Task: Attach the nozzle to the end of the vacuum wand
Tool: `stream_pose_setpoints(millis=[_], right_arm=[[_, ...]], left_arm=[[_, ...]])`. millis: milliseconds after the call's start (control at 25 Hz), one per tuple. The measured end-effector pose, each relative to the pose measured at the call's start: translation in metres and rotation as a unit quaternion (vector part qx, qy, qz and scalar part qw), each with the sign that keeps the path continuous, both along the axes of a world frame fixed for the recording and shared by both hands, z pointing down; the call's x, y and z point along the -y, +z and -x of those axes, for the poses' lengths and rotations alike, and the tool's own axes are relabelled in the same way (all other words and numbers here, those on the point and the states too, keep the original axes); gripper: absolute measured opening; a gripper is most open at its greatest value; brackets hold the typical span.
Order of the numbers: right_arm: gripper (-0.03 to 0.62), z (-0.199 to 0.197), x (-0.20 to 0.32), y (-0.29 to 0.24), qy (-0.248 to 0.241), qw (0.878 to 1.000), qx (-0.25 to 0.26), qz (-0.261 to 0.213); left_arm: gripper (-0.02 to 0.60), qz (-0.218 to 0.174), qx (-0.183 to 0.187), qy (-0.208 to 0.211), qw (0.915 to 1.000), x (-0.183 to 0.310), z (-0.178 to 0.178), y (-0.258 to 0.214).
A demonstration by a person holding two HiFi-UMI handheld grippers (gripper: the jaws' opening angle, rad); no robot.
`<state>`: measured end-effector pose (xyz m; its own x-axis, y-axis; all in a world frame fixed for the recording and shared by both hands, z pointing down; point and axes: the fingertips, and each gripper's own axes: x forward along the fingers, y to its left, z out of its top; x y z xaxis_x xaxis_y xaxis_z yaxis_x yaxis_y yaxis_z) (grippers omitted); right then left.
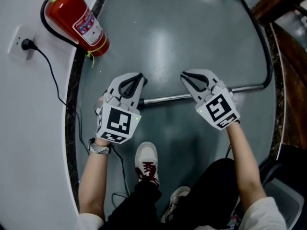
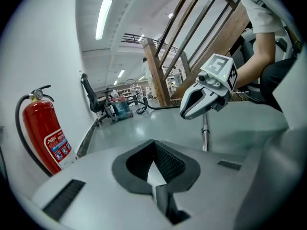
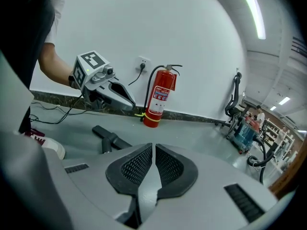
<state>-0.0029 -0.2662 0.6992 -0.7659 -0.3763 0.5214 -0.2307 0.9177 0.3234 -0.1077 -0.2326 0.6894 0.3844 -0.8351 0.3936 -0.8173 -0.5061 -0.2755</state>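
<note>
The wand is a thin metal tube lying flat on the floor, well on the person's side of the fire extinguisher and running crosswise to it. Its far end bends into a black hose that curves away, farther from the fire extinguisher than anything else here. The nozzle is a black plastic piece, also on the floor at the wand's extinguisher-side end. The head view hides it under the left hand, and from the right gripper view I cannot tell whether it is already pushed onto the tube or only lies in line with it.

The tube looks stiff, light and smooth, so it is likely to roll or slip in a loose pinch. A grip partway along its straight length, short of the end, should steady it best. The nozzle seems light, rigid and not fragile. Its round neck is the natural place to take it, leaving the socket clear.

The left tongs hover above the wand's end nearer the fire extinguisher, closed tight on nothing. The right tongs hover over the tube's middle, farther from the fire extinguisher, their pads drawn to a bare slit with nothing between. A shoe stands on the floor, farther from the fire extinguisher than the wand.
</note>
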Motion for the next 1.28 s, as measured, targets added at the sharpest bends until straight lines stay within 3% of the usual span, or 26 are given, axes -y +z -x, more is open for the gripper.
stream_pose_setpoints(millis=[320, 920, 1280], right_arm=[[0.034, -0.007, 0.003, -0.040, 0.016, 0.998, 0.063, 0.000], [0.026, -0.016, 0.009, -0.061, 0.036, 0.996, 0.085, -0.014], [0.026, -0.016, 0.004, -0.060, 0.030, 0.997, 0.071, -0.015]], left_arm=[[0.000, -0.037, -0.034, -0.009, 0.9987, -0.003, 0.002, -0.046], [0.000, -0.030, -0.033, 0.003, 0.9990, -0.011, -0.004, -0.045], [0.000, -0.026, -0.035, -0.001, 0.9991, -0.014, -0.002, -0.044]])
